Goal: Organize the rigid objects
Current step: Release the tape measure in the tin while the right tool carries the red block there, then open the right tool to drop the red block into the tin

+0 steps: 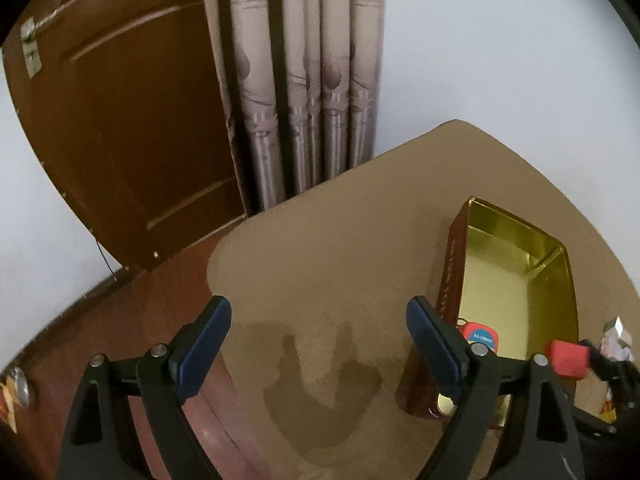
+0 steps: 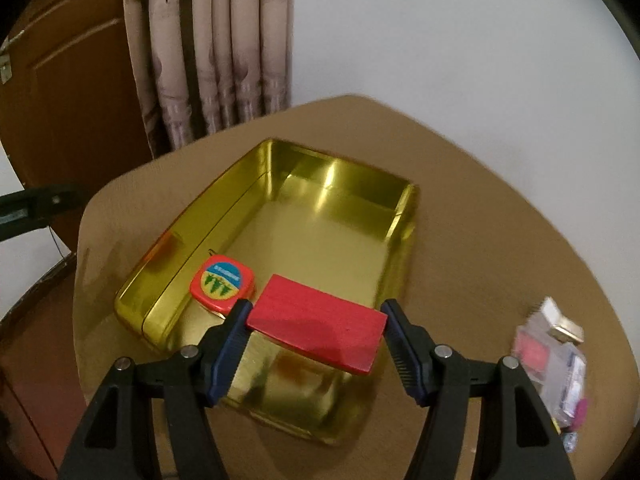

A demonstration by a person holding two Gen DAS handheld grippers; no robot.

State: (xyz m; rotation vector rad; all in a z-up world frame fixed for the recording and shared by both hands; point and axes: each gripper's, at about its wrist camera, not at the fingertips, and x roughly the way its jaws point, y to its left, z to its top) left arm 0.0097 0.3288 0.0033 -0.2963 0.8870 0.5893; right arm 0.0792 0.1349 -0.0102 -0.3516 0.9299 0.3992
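The flat red rectangular block (image 2: 316, 322) is pinched by its short ends in my right gripper (image 2: 316, 326); its long axis runs across the jaws. It hangs over the near end of the open golden metal tin (image 2: 404, 208), beside the red rounded tape measure (image 2: 222, 282) inside. My left gripper (image 1: 318, 344), spread wide and empty, is left of the tin.
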